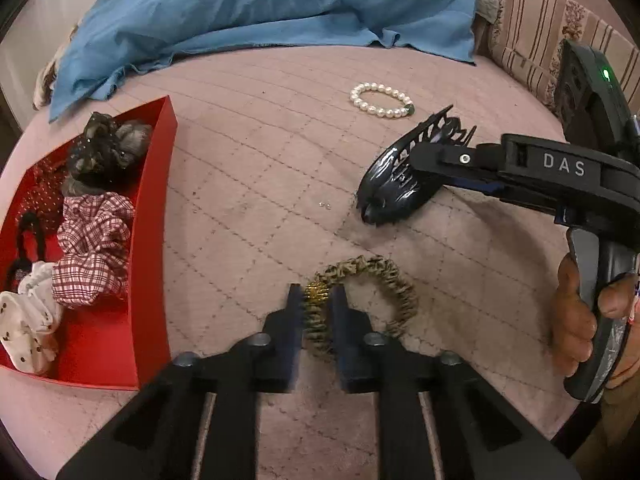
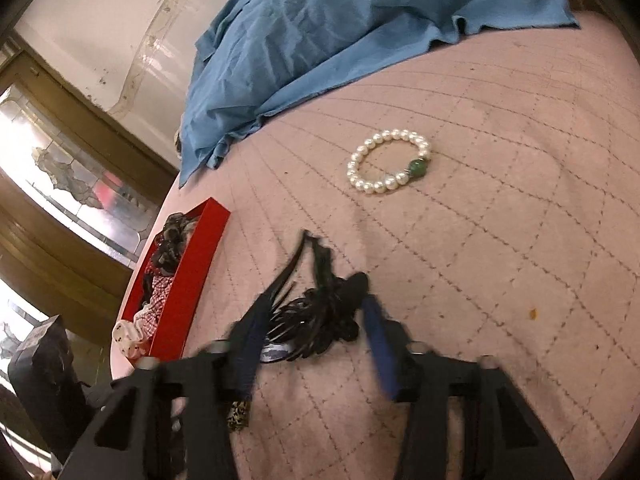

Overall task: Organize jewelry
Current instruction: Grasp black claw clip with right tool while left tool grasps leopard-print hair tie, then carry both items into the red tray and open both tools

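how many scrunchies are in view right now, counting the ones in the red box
5, maybe more hidden. In the red box: black scrunchie, red dotted scrunchie, plaid scrunchie, white printed scrunchie. On the bed: leopard scrunchie, pinched by the left gripper.

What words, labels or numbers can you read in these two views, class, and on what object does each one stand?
"DAS": white letters on the black body of the right gripper, seen in the left wrist view.
No other text is readable: the red box, the pearl bracelet and the black hair claw show no lettering in either view.
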A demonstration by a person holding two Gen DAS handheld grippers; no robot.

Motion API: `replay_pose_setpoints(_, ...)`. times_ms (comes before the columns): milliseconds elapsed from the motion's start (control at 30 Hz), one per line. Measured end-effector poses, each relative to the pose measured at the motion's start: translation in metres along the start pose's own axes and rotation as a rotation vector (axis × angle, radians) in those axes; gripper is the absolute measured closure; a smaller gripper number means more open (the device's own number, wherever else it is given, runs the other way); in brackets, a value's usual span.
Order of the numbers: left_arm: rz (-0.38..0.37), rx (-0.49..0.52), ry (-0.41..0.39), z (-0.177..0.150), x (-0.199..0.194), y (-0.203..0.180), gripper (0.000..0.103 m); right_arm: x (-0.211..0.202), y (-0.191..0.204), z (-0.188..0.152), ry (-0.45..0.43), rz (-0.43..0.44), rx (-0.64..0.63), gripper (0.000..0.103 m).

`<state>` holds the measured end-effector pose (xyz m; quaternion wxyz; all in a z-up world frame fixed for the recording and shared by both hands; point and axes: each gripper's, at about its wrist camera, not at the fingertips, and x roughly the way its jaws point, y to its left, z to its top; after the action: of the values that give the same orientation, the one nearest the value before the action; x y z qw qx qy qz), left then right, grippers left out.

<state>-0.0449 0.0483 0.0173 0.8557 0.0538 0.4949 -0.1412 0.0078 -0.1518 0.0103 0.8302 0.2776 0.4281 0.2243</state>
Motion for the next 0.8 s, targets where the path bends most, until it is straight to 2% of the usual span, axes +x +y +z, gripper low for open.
replay_pose_setpoints(67, -0.024, -0.022, -0.002, 0.001, -0.002, 0.002, 0.090, -0.004, -0.005, 0.002, -0.006, 0.030, 0.031, 0.078)
replay_pose_setpoints(233, -0.046, -0.025, -0.020, -0.002, -0.016, -0.003, 0.090, -0.012, -0.015, 0.001, -0.019, 0.098, 0.120, 0.083)
replay_pose_setpoints(333, -0.061, -0.020, -0.041, -0.006, -0.028, -0.007, 0.090, -0.017, -0.021, 0.000, -0.028, 0.126, 0.162, 0.092)
replay_pose_setpoints(533, -0.089, -0.041, -0.081, -0.008, -0.054, -0.001, 0.090, -0.035, -0.020, -0.002, -0.070, 0.117, 0.173, 0.094)
replay_pose_setpoints(800, -0.117, -0.095, -0.162, -0.009, -0.098, 0.028, 0.090, -0.061, -0.004, -0.008, -0.117, 0.089, 0.137, 0.094)
